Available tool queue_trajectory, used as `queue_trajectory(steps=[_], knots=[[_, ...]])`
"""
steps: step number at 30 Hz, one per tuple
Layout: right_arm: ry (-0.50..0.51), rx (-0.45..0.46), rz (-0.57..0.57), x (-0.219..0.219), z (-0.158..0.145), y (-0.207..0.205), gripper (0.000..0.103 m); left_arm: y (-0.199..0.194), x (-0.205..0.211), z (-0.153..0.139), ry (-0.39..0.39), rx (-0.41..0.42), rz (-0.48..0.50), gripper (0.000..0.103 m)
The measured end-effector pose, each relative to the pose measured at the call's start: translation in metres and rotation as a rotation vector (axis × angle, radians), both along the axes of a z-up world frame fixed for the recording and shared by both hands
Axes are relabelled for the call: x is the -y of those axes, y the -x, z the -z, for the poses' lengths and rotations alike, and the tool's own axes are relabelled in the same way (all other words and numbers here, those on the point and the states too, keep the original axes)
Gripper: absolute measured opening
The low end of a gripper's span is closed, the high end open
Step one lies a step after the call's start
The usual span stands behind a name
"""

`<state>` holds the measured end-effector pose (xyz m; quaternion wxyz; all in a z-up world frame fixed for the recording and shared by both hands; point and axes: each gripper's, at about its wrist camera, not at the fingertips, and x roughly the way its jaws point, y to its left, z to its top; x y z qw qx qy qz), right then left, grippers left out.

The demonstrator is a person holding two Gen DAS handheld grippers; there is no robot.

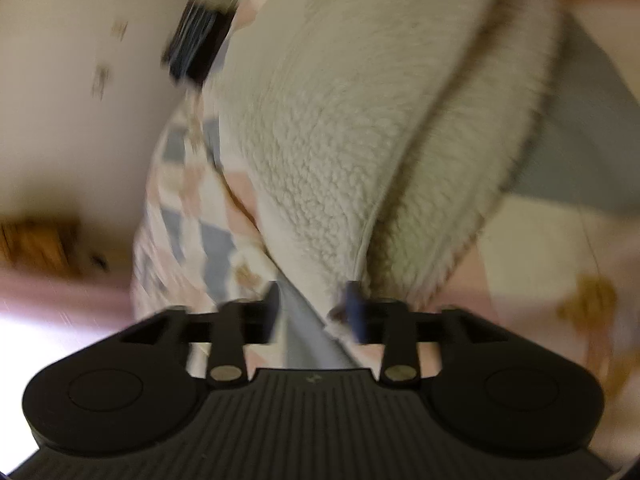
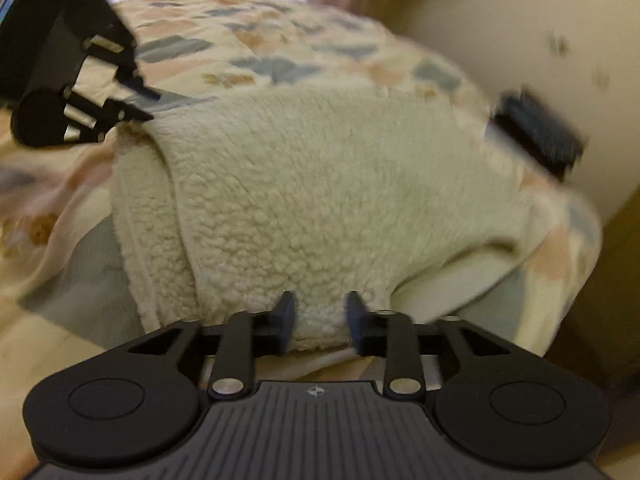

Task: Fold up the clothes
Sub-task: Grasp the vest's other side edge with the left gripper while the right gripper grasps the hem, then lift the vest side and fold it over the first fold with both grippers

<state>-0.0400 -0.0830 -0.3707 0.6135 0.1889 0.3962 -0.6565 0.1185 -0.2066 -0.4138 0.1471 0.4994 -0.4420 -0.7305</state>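
Nubbly cream fleece (image 2: pixel 320 200) mounded on patchwork quilt (image 2: pixel 256 48), seemingly folded.

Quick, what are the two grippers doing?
Left gripper: open, at the corner of the cream fleece garment, holding nothing.
Right gripper: open, fleece edge between its jaws, not clamped.

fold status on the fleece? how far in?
Partly done: the cream fleece garment lies on the patchwork quilt with one flap already doubled over along its left side. In hand: the right gripper has open fingers straddling the near edge; the left gripper is open at a far corner. Left: at least one more fold, judging by its spread; blur hides detail.
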Motion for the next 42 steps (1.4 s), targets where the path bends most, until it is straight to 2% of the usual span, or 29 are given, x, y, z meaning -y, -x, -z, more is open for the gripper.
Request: queue_trajectory(steps=[1,5,7,8,11,14,17,18,20,21,22,23,24,25,26,28,30,33,38,42], knots=[[0.008,-0.023,-0.034,-0.005,-0.001,-0.007,0.064,-0.007,-0.004,0.002,0.011,0.027,0.041,0.046],[0.040,-0.117,-0.172,-0.024,-0.007,-0.037,0.072,-0.026,-0.015,0.020,0.087,0.116,0.188,0.047],[0.044,-0.180,-0.236,-0.032,-0.003,-0.053,0.085,-0.029,-0.016,0.034,0.151,0.141,0.245,0.049],[0.038,-0.224,-0.264,-0.035,0.004,-0.062,0.087,-0.029,-0.015,0.041,0.180,0.152,0.271,0.051],[0.044,-0.359,-0.309,-0.035,0.024,-0.079,0.092,-0.031,-0.012,0.060,0.237,0.180,0.340,0.058],[0.036,-0.445,-0.310,-0.027,0.040,-0.085,0.096,-0.036,-0.008,0.078,0.290,0.208,0.405,0.059],[0.027,-0.516,-0.294,-0.015,0.054,-0.087,0.096,-0.030,-0.001,0.083,0.294,0.197,0.396,0.058],[0.029,-0.531,-0.290,-0.011,0.057,-0.087,0.095,-0.027,0.002,0.083,0.291,0.191,0.382,0.056],[0.034,-0.567,-0.293,-0.005,0.064,-0.086,0.090,-0.021,0.009,0.080,0.273,0.178,0.348,0.037],[0.026,-0.576,-0.293,-0.001,0.067,-0.084,0.082,-0.018,0.011,0.077,0.260,0.169,0.332,0.035],[0.015,-0.582,-0.290,0.002,0.071,-0.082,0.066,-0.016,0.012,0.072,0.241,0.154,0.317,0.032],[0.005,-0.588,-0.288,0.006,0.075,-0.080,0.059,-0.014,0.013,0.067,0.220,0.139,0.302,0.029],[-0.006,-0.584,-0.284,0.009,0.077,-0.077,0.043,-0.011,0.013,0.061,0.197,0.124,0.284,0.029],[-0.017,-0.578,-0.280,0.012,0.078,-0.074,0.033,-0.008,0.013,0.053,0.171,0.110,0.262,0.028],[-0.021,-0.571,-0.283,0.013,0.078,-0.070,0.033,-0.004,0.014,0.044,0.148,0.098,0.240,0.026],[-0.025,-0.520,-0.296,0.011,0.070,-0.062,0.028,0.009,0.014,0.020,0.108,0.080,0.197,0.026],[-0.028,-0.425,-0.299,0.012,0.052,-0.048,0.026,0.021,0.015,-0.004,0.064,0.060,0.152,0.025],[-0.035,-0.191,-0.284,0.020,0.014,-0.012,0.025,0.046,0.022,-0.046,0.000,0.019,0.080,0.025],[-0.045,0.254,-0.262,0.037,-0.044,0.071,0.024,0.095,0.035,-0.101,-0.047,-0.050,-0.022,0.025],[-0.060,0.506,-0.214,0.063,-0.071,0.138,0.024,0.154,0.052,-0.128,-0.075,-0.106,-0.091,0.025]])
